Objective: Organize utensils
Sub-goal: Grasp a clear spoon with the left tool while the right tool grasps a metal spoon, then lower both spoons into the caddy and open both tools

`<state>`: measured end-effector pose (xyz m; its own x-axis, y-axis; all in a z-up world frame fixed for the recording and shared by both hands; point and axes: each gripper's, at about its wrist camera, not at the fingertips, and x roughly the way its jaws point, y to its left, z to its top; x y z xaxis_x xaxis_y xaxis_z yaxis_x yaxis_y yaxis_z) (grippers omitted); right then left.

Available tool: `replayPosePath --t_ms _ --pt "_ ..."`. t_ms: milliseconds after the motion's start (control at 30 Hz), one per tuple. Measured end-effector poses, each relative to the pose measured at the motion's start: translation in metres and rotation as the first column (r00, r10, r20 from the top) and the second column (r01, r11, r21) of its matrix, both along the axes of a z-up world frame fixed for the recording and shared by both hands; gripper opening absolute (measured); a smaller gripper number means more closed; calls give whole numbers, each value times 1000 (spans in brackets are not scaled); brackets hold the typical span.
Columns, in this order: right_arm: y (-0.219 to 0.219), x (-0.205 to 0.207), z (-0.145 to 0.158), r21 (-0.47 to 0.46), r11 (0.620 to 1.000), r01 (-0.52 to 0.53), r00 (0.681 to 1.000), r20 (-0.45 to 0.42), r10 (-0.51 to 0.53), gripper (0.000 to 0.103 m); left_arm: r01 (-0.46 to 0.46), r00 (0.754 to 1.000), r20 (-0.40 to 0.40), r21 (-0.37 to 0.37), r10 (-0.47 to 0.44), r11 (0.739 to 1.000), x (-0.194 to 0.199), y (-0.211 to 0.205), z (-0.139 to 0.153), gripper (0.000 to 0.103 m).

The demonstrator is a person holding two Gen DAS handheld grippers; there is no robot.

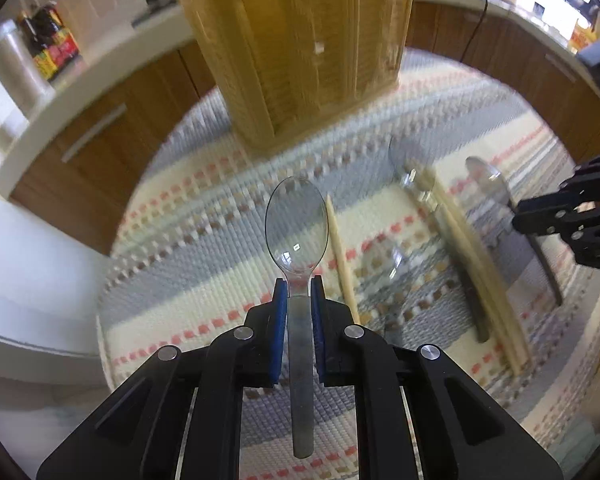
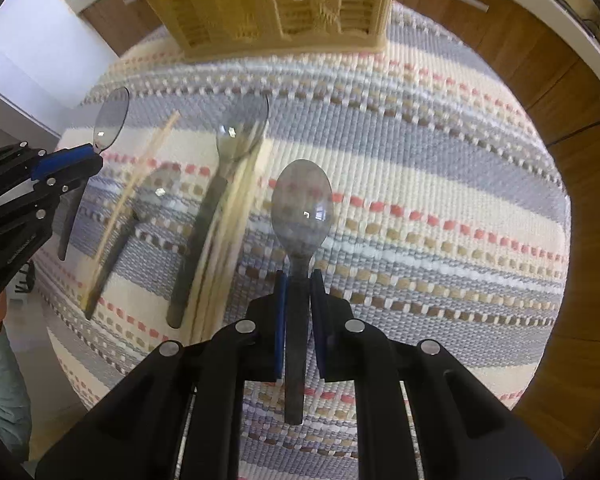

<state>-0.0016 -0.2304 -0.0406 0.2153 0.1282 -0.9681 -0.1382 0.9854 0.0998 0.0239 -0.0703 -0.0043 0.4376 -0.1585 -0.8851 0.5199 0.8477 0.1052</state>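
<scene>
1. Now each hand pinches one spoon by the neck: left gripper (image 1: 299, 288) the clear spoon (image 1: 296, 224), right gripper (image 2: 299, 282) the dark-handled spoon (image 2: 302, 208).
2. Keep both pinches firm and carry them toward the wicker holder (image 1: 300, 52) at twelve o'clock, clearing the chopsticks (image 1: 342, 256) at one o'clock.

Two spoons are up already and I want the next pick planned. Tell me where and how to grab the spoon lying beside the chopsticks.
Grip the dark handle of that spoon, not the clear bowl, which is rounded and slick. It lies flat on the striped mat, so come from above. The chopsticks lie close along its right side, so one claw pad has little room there.
</scene>
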Motion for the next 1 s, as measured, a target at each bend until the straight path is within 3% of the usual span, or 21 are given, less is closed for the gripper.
replayPosePath --t_ms 233,333,467,600,733,1000 --pt "-3 -8 59 30 999 -32 985 169 26 10 3 991 130 -151 17 989 -7 8 62 10" --pt "-7 -10 87 46 998 -45 970 242 33 10 15 984 174 -242 28 970 -11 11 90 10" --pt "-11 -11 125 76 995 -56 937 349 26 10 39 961 274 -297 46 954 -17 8 123 10" --pt "-15 -8 162 84 995 -49 880 475 3 10 69 925 372 -379 84 923 -15 3 166 10" --pt "-24 -1 202 117 993 -36 797 603 -42 10 103 886 448 -438 118 893 -9 -1 197 10" --pt "-46 35 236 262 964 -35 653 736 -177 10 168 793 572 -535 209 828 2 -6 222 10"
